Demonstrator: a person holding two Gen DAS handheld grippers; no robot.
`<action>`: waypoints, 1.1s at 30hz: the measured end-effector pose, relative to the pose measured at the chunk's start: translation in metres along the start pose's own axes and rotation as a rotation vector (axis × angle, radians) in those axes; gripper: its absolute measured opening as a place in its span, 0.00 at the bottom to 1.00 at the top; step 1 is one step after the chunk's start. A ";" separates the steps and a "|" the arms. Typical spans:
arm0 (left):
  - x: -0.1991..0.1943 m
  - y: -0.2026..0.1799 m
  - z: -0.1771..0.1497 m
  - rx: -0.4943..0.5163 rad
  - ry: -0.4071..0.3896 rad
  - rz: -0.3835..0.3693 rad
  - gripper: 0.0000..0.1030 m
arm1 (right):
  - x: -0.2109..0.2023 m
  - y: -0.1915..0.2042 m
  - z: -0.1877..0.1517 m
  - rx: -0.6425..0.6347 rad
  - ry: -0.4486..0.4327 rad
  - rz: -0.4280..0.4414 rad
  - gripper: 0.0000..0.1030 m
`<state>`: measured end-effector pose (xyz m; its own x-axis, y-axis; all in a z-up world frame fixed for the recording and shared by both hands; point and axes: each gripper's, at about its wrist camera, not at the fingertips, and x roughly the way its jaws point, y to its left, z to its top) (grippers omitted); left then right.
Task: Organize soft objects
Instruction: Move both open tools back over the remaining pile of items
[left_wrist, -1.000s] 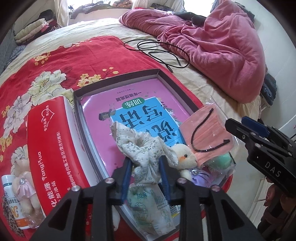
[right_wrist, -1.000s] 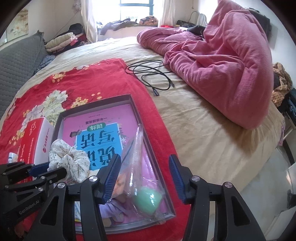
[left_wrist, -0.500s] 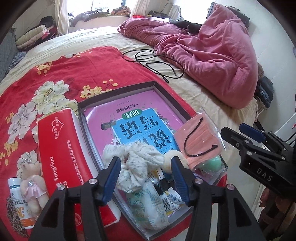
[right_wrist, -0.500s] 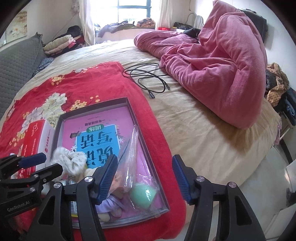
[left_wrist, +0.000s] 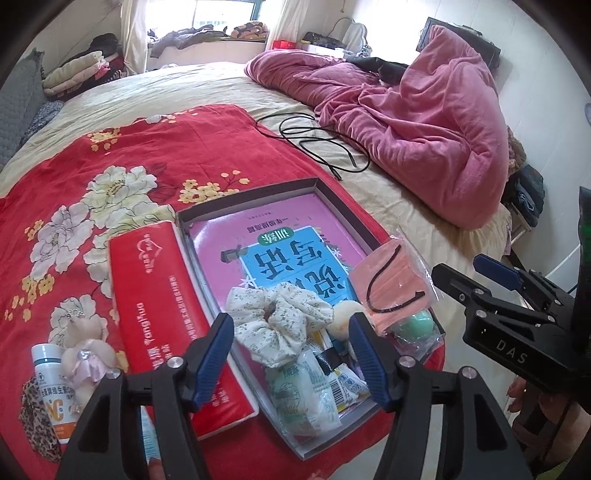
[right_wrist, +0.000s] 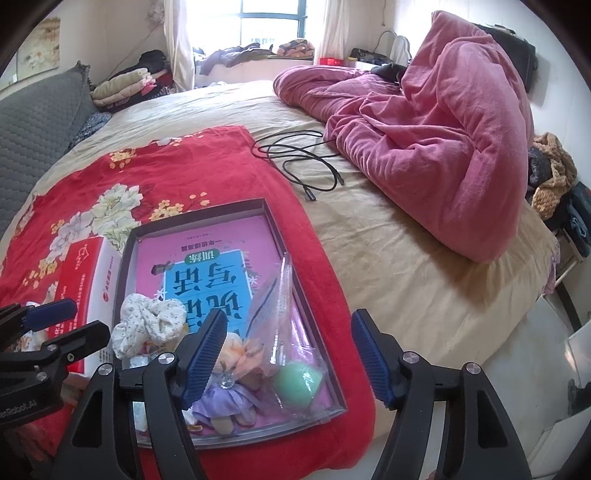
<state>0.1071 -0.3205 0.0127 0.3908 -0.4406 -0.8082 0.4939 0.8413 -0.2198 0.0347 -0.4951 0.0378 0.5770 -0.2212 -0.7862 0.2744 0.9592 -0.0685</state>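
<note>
Scrunchie (left_wrist: 275, 319): floral white fabric, lying loose in my tray at its near end, on top of a plastic-wrapped packet (left_wrist: 306, 391) and partly over the book.
Tray (left_wrist: 334, 195): shallow dark box on the red flowered blanket (left_wrist: 147, 147), near the bed's near edge; a pink and blue book (left_wrist: 280, 251) covers its floor.
Left jaws (left_wrist: 291, 350): mine, they have just been opening and now stand wide, above the scrunchie and clear of it; nothing is pressed between the pads.
Right jaws (right_wrist: 288, 352): also just been opening, now wide, above the tray's near right corner with nothing gripped.
Bagged mask (left_wrist: 391, 284): pink mask with black loops in a clear bag, leaning on the tray's right wall at the near end.
Green ball (right_wrist: 297, 382): in the tray's near right corner, under the clear bag.
Doll (right_wrist: 227, 391): small plush in a purple dress, in the tray just beside the ball.
Red box (left_wrist: 162, 314): long carton touching the tray's left wall.
Outside the tray: a small bear in pink (left_wrist: 85, 358) and a white bottle (left_wrist: 50, 387) on the blanket, left of the red box.
Far side of bed: black cable (left_wrist: 317, 144) and a heaped pink quilt (left_wrist: 424, 122).
</note>
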 end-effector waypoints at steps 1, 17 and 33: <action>-0.003 0.002 0.000 -0.007 -0.005 -0.002 0.63 | -0.001 0.002 0.001 -0.005 -0.002 0.000 0.70; -0.045 0.030 -0.007 -0.051 -0.062 0.023 0.66 | -0.028 0.042 0.008 -0.066 -0.043 -0.015 0.73; -0.087 0.065 -0.016 -0.101 -0.109 0.068 0.66 | -0.058 0.093 0.013 -0.133 -0.088 0.020 0.74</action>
<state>0.0922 -0.2226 0.0599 0.5053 -0.4084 -0.7602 0.3851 0.8951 -0.2248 0.0370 -0.3951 0.0851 0.6483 -0.2112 -0.7315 0.1613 0.9770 -0.1392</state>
